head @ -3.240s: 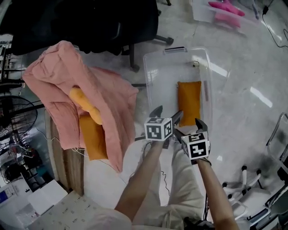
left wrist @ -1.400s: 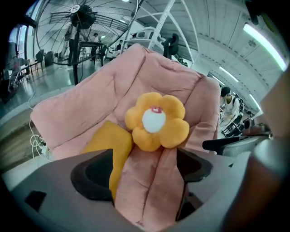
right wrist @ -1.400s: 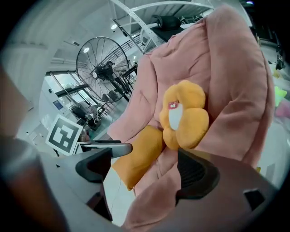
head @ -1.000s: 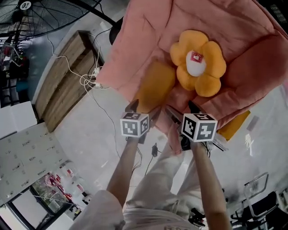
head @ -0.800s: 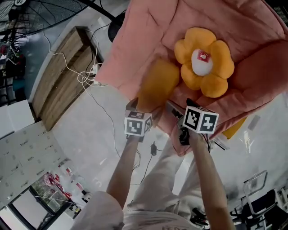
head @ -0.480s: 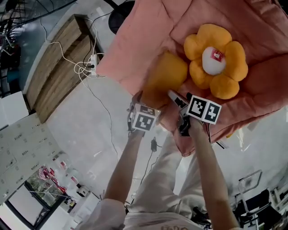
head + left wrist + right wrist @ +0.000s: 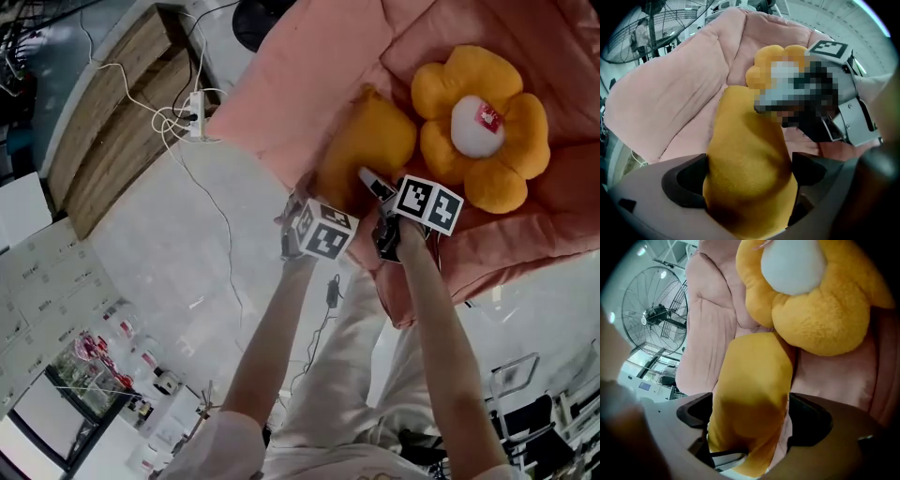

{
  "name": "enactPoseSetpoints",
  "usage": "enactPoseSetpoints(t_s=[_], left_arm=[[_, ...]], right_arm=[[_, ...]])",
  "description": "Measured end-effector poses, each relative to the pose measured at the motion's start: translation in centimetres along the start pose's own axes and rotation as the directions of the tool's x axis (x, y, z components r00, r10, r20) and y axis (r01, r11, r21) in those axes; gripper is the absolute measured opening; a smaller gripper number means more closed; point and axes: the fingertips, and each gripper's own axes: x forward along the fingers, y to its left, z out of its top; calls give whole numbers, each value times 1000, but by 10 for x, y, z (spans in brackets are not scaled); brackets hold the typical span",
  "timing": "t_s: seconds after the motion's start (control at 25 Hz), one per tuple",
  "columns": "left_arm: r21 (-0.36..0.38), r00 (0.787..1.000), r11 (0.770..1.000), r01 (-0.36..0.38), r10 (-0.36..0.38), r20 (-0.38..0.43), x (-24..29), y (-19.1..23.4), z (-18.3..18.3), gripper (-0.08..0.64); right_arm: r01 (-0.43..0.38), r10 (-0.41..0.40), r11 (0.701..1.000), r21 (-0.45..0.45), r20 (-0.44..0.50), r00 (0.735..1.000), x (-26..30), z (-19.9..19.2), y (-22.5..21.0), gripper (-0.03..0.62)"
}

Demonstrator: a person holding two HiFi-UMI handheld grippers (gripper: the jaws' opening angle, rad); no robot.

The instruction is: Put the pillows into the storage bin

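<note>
Pink quilt fills the upper right of the head view and hides whatever it is draped over. Directly on it: orange pillow at top centre, with flower pillow just right and against it. Glossy pale floor runs across centre-left. On the floor: wooden board upper left, power strip beside the board, white cables trailing down-frame, white printed sheets at the left edge.

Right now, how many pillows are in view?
2. A plain orange pillow lies on the pink blanket; a flower-shaped pillow sits beside it on the same blanket. Others may be hidden or out of frame.
</note>
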Motion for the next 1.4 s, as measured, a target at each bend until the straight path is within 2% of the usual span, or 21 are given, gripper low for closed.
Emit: enactPoseSetpoints(t_s=[0.2,0.4,0.64,1.16,1.4], left_arm=[[20,1000,1000,-17,17,-1,7,5,-4,586],[-24,1000,1000,6,-6,-3,13,12,-9,603],[-30,1000,999,15,-16,-27,19,13,-12,600],[-31,999,999,37,-38,-35,7,9,-11,531],[-34,998,998,45,-47,-31,-9,7,-8,525]], right_arm=[[23,-23,1000,8,8,1000,19,0,-2,500],[37,-37,999,3,19,999,30,-1,-2,502],[51,-51,999,-4,12,999,35,-2,-7,508],[36,-36,999,-5,-20,999,25,-3,2,433],[25,-25,1000,6,-21,999,11,-4,12,414]])
